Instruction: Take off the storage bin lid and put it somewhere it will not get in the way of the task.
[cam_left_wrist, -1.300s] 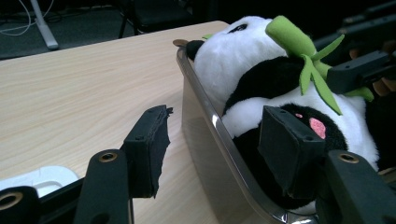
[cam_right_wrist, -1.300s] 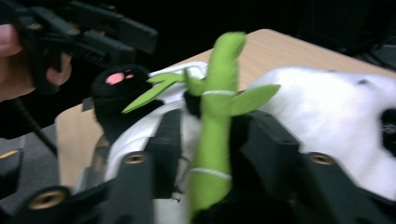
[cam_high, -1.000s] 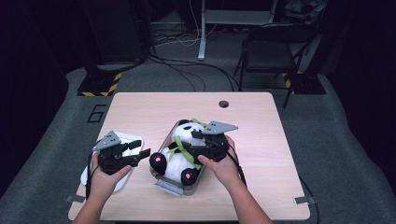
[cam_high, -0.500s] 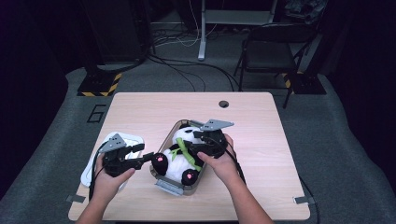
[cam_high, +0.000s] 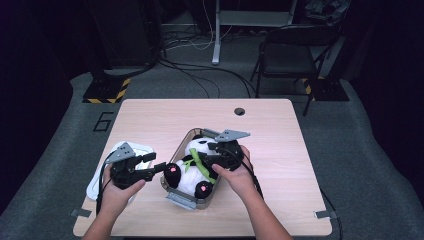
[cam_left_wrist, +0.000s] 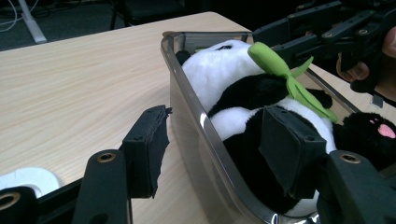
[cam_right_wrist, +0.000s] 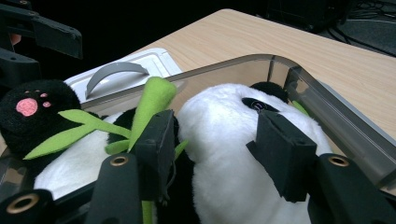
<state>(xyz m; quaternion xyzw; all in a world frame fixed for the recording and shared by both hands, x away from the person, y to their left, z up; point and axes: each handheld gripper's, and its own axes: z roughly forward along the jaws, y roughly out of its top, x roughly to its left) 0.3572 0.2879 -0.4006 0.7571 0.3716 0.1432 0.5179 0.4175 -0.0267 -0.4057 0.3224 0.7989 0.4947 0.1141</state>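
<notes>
High view shows my clear plastic bin (cam_high: 175, 197) at table centre holding the black-and-white plush panda (cam_high: 192, 165). My right gripper (cam_high: 212, 159), at its 3 o'clock, has been narrowing around the head; my left gripper (cam_high: 159, 167), at 9 o'clock, straddles the bin wall half-wide.

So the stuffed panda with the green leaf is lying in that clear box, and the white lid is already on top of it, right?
Not quite. The panda with its green leaf does lie in the clear box, but the white lid is off, lying on the table beside the box. The high view shows it.
</notes>
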